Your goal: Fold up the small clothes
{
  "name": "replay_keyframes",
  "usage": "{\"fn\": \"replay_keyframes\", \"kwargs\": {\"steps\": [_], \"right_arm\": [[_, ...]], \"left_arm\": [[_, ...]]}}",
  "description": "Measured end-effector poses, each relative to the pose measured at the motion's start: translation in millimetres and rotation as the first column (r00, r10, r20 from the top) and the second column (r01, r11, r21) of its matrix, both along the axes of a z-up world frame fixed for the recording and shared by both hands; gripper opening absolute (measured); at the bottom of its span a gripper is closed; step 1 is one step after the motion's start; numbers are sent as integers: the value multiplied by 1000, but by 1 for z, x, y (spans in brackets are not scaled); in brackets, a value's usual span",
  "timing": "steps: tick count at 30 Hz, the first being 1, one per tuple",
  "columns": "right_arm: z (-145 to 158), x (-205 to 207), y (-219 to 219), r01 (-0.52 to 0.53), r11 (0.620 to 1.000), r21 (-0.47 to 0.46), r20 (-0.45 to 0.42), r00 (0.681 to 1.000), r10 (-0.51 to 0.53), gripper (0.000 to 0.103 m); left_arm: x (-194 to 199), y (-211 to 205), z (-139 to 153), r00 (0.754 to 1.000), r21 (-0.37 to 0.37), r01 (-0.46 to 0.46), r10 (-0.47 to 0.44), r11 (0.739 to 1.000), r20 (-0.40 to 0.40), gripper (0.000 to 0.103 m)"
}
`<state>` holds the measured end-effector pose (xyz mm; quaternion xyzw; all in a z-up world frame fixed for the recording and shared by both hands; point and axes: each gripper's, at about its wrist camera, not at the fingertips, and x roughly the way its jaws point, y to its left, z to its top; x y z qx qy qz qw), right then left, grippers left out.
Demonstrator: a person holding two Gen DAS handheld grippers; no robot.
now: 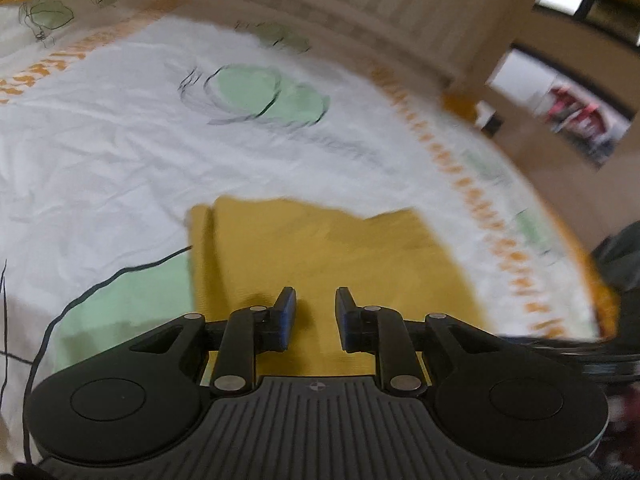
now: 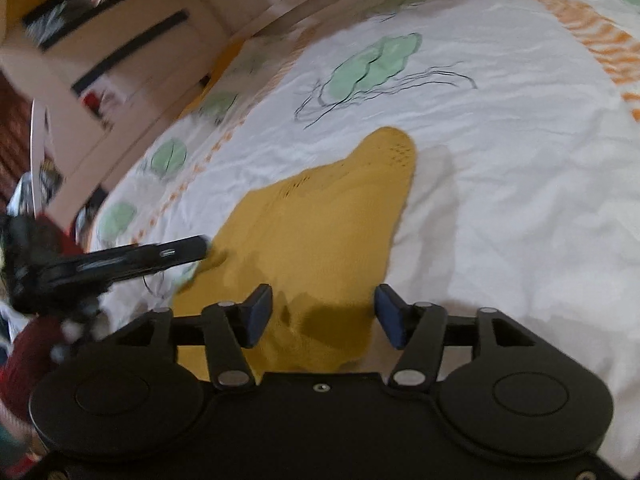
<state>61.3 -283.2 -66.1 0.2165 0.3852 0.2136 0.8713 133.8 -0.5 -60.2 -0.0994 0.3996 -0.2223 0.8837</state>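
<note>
Mustard-yellow knit fabric, a small garment (image 1: 320, 256), lies on a white bedsheet (image 1: 100, 160) in the left wrist view, its near part running under the left gripper (image 1: 316, 316). The jaws stand a little apart with a narrow gap, hovering over the cloth and pinching nothing. The garment's left edge shows a doubled fold, and its far edge is uneven. The sheet is wrinkled and printed with pale green leaf shapes (image 1: 264, 94) outlined in black scribble, plus an orange patterned band (image 1: 472, 184) curving along its right side. Beyond the bed stands a beige slatted headboard (image 1: 400, 4), and to the right a beige wall with dark-framed openings (image 1: 576, 108), all blurred.

From the right wrist view, the same garment (image 2: 320, 224) spreads from under the right gripper (image 2: 324, 316) toward a rounded, tapering end with small knitted holes. The jaws are spread wide, holding nothing, with the cloth lying between and below them. The left gripper (image 2: 188, 250) enters from the left, its tip at the garment's left edge; whether it touches is unclear. Green leaf prints (image 2: 372, 64) and orange bands (image 2: 600, 44) mark the sheet (image 2: 520, 200). Beige furniture with dark slots (image 2: 120, 44) fills the upper left.
</note>
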Motion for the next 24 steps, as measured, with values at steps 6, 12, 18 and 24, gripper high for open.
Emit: {"fn": "replay_keyframes", "kwargs": {"steps": [6, 12, 18, 24], "right_arm": [[-13, 6, 9, -99, 995, -15, -51, 994, 98, 69], [-9, 4, 12, -250, 961, 113, -59, 964, 258, 73], [14, -27, -5, -376, 871, 317, -30, 914, 406, 70], [46, -35, -18, -274, 926, 258, 60, 962, 268, 67]], "left_arm": [[16, 27, -28, 992, -70, -80, 72, 994, -107, 20], [17, 30, -26, 992, -48, -50, 44, 998, -118, 20], [17, 29, -26, 993, -47, -37, 32, 998, -110, 20], [13, 24, -22, 997, -12, -15, 14, 1000, -82, 20]]}}
